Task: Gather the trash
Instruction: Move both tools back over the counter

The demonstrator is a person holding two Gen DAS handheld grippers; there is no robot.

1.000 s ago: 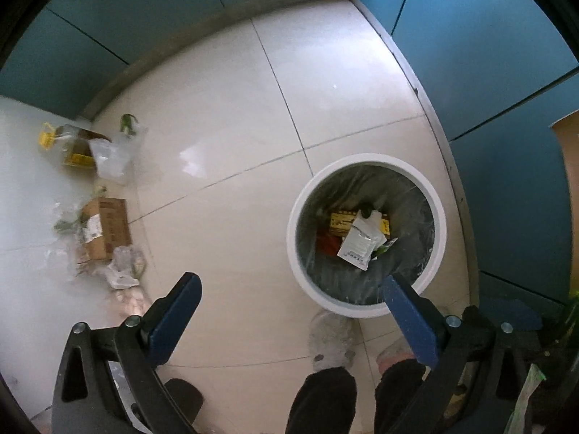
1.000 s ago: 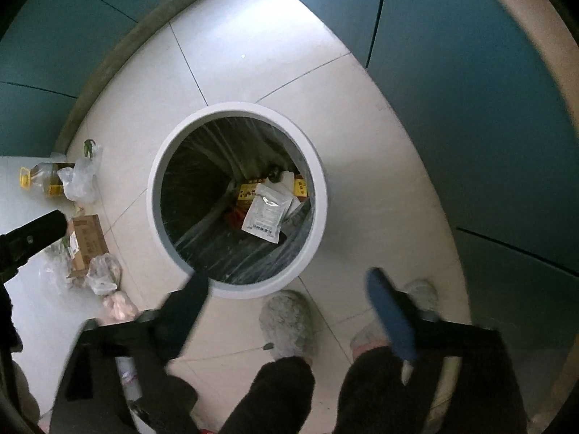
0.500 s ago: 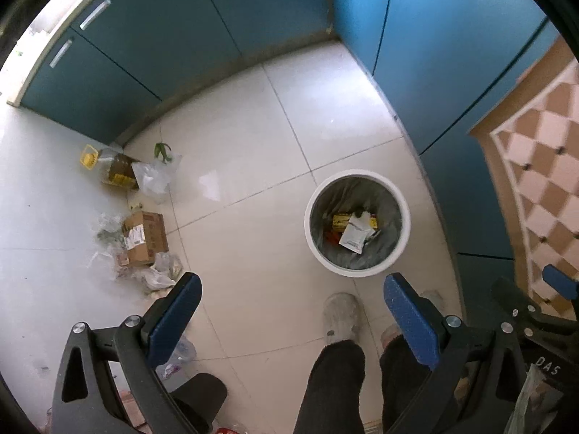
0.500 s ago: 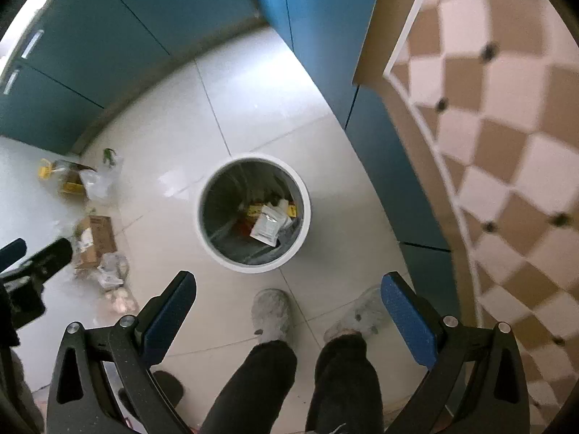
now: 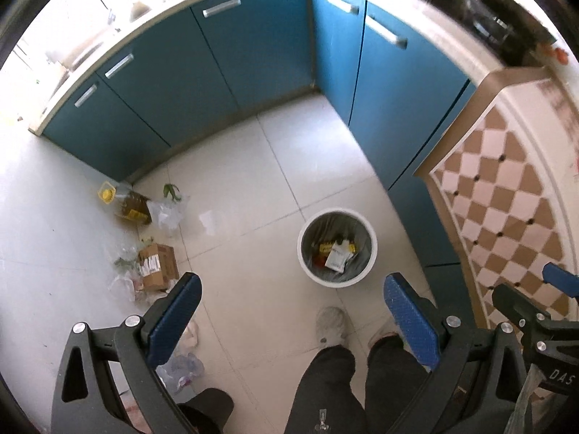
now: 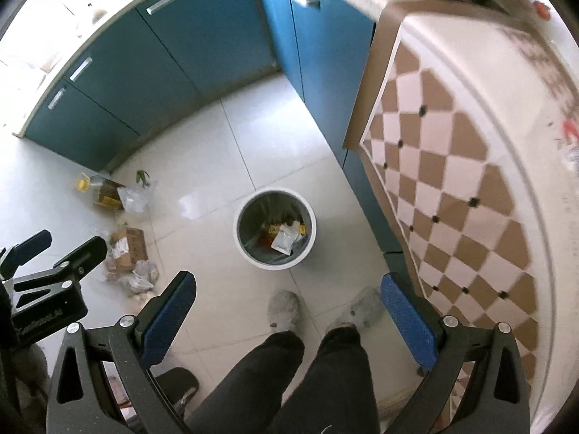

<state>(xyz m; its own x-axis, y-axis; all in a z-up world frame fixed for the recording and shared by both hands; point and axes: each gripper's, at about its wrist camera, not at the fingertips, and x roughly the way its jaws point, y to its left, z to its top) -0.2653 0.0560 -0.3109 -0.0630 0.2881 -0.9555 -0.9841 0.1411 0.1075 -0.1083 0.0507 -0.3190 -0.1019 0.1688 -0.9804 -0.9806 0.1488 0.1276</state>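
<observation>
High above the floor [image 5: 253, 166] we now hold both tongs, where a second ago they hung close over the bin [image 5: 337, 251]; the view has widened from its rim to the whole kitchen corner with the blue cabinets [image 5: 253, 54]. Our left tongs [image 5: 293, 320] stand spread wide with nothing between the blue pads, and our right tongs [image 6: 289, 320] are likewise parted and empty. We judge that a drop has just been finished and that we have straightened up to look for the next piece.

Inside the bin, which stands on the floor near the foot of the right-hand cabinets just ahead of our slippers [image 6: 284, 309], lie a white packet [image 5: 336, 257] and some yellow and red wrappers. That share of the trash is collected.

More waits by the left-hand cabinets, well apart from the bin: a bottle with a yellow cap [image 5: 126, 204] lying on its side, a clear bag [image 5: 168, 213] touching it, a cardboard box [image 5: 157, 266] nearer to us, and crumpled plastic [image 6: 141, 276] beside the box. Another clear bag [image 5: 181, 365] lies close under our left tongs.

The task is partly done, in our view; the next move calls for a turn to the left and a stoop to that pile.
</observation>
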